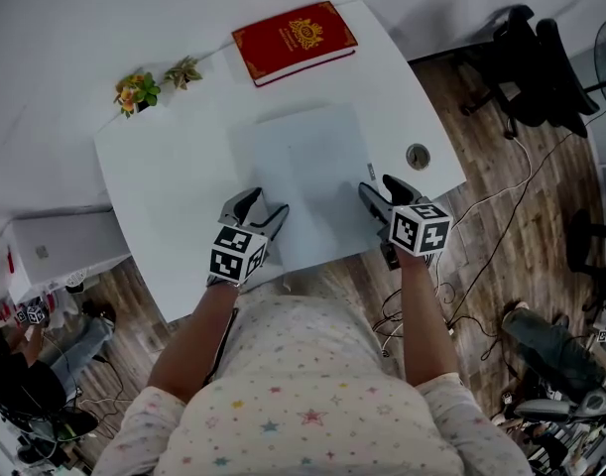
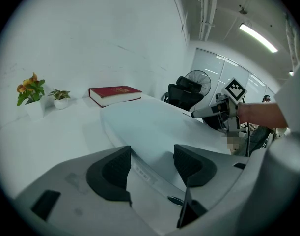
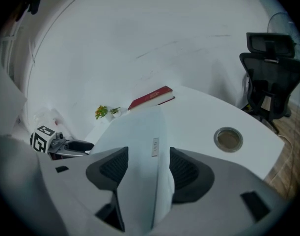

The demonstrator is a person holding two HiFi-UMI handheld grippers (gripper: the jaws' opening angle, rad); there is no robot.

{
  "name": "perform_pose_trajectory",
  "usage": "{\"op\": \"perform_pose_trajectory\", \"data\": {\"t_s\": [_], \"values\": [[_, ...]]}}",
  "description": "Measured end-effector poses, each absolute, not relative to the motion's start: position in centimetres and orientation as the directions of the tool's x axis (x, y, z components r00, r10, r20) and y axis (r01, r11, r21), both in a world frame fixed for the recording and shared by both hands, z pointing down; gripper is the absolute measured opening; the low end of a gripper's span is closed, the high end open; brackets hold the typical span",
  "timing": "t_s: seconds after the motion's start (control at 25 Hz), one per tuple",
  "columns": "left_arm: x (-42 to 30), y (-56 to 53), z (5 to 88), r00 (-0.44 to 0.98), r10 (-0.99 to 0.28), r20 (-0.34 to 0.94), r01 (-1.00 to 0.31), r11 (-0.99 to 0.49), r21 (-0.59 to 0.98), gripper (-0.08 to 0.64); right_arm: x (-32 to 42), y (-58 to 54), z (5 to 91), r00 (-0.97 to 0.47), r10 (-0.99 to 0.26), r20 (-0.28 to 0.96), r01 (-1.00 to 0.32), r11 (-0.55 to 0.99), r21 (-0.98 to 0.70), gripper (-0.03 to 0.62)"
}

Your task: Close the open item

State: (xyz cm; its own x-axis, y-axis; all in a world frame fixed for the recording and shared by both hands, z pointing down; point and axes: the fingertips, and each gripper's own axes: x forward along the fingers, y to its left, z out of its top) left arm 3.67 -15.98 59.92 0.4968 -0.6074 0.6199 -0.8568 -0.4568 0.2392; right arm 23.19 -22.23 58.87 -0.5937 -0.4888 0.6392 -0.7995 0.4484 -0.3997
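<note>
A pale grey laptop (image 1: 304,172) lies flat on the white table (image 1: 164,181), its lid down. My left gripper (image 1: 263,212) is at its near left corner. In the left gripper view, the laptop (image 2: 150,127) has its edge running between the spread jaws of the left gripper (image 2: 152,166), and the pads do not squeeze it. My right gripper (image 1: 384,192) straddles the near right edge. In the right gripper view, the laptop (image 3: 135,146) fills the gap of the right gripper (image 3: 142,168), one jaw over the lid and one beside its side wall.
A red book (image 1: 294,41) lies at the table's far side, with two small potted plants (image 1: 137,91) at the far left corner. A round cable hole (image 1: 418,156) sits right of the laptop. Office chairs (image 1: 533,62) stand on the wooden floor to the right.
</note>
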Motion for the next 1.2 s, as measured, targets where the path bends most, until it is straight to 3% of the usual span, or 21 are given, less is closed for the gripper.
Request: {"op": "perform_pose_trajectory", "data": {"t_s": [0.48,0.76,1.2], "values": [[3.7,-15.9,60.1,0.486,-0.608,0.628,-0.862,-0.45,0.231,0.278,23.2,-24.5,61.0,-0.543,-0.482,0.687,-0.836,0.388,-0.388,0.255],[3.6,-15.9,60.2,0.481,-0.613,0.627,-0.865,-0.446,0.228,0.277,24.1,-24.9,62.0,-0.548,-0.484,0.682,-0.837,0.329,-0.438,0.344],[3.6,-16.0,59.9,0.517,-0.599,0.611,-0.849,-0.449,0.278,0.278,24.2,-24.9,61.5,-0.492,-0.507,0.708,-0.867,0.36,-0.345,0.343]]}}
